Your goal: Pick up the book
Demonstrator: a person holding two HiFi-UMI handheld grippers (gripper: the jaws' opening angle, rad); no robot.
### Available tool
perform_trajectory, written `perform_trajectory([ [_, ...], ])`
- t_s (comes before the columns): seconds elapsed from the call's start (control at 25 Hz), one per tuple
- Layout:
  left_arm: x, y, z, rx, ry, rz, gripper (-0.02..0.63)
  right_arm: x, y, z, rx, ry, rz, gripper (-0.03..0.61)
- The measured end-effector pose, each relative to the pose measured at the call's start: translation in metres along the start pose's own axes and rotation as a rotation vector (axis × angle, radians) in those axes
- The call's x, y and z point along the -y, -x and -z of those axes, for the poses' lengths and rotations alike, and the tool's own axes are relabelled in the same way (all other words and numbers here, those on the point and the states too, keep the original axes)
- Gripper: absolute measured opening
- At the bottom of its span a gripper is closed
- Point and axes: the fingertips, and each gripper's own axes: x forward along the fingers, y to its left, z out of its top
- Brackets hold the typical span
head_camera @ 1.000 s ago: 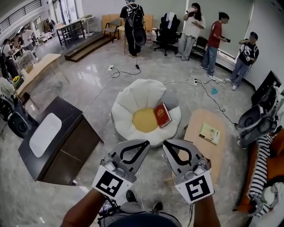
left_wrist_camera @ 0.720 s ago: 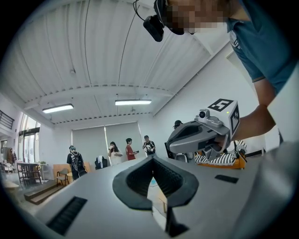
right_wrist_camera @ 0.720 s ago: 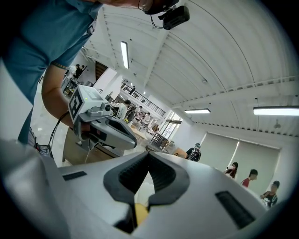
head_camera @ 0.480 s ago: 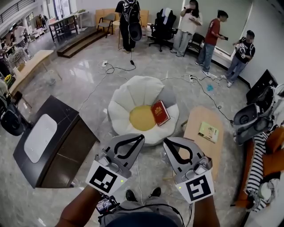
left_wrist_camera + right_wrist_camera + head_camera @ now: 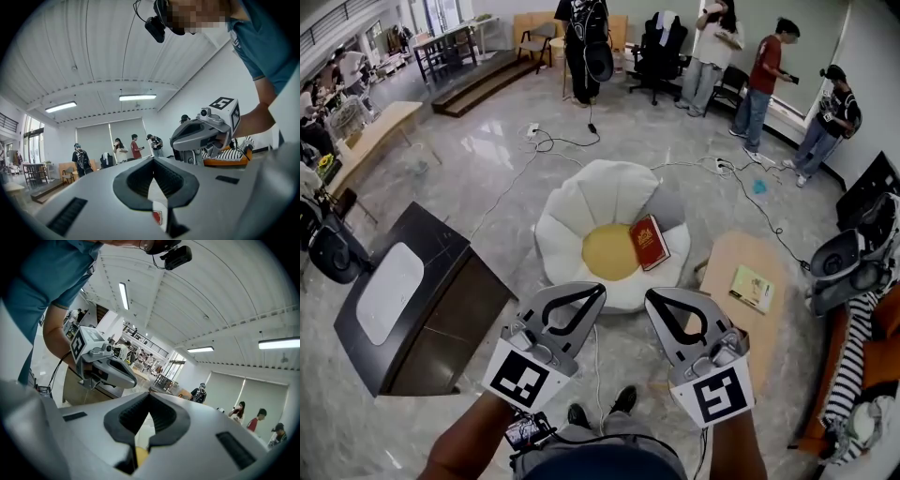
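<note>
A white flower-shaped cushion [image 5: 581, 208] sits on the grey floor [image 5: 487, 187] in the middle of the room, and the red book [image 5: 649, 242] lies flat on it. The book rests on the petals just to the right of the cushion's yellow centre [image 5: 607, 251], with one corner touching that centre. Both tools are held side by side on the near side of the cushion, above the floor and clear of its rim, pointing towards it. The left tool [image 5: 601, 290] has its jaws brought together at the tips with nothing between them, and its own view shows the same meeting point [image 5: 151, 158]. The right tool [image 5: 649, 298] is likewise closed and empty, its tips touching in its own view [image 5: 149, 393]. Neither tool touches the book, which is well apart from both. To the right of the cushion stands a low wooden surface [image 5: 733, 328] with a pale green booklet [image 5: 752, 288] lying on it. To the left of the cushion is a dark cabinet [image 5: 441, 309]. Beyond the cushion, cables [image 5: 553, 145] trail over the floor, and several people [image 5: 764, 80] stand along the far wall.
</note>
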Motion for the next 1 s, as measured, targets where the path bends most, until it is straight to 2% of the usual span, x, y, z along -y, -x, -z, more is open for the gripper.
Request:
perform_trajectory([
  [0.68, -0.009, -0.111, -0.004, -0.052, -0.042, -0.066, 0.005, 0.092, -0.010, 0.060, 0.084, 0.000, -0.072, 0.012],
  [1.0, -0.012, -0.131, 0.010, -0.058, -0.034, -0.042, 0.005, 0.101, -0.017, 0.080, 0.073, -0.024, -0.059, 0.012],
])
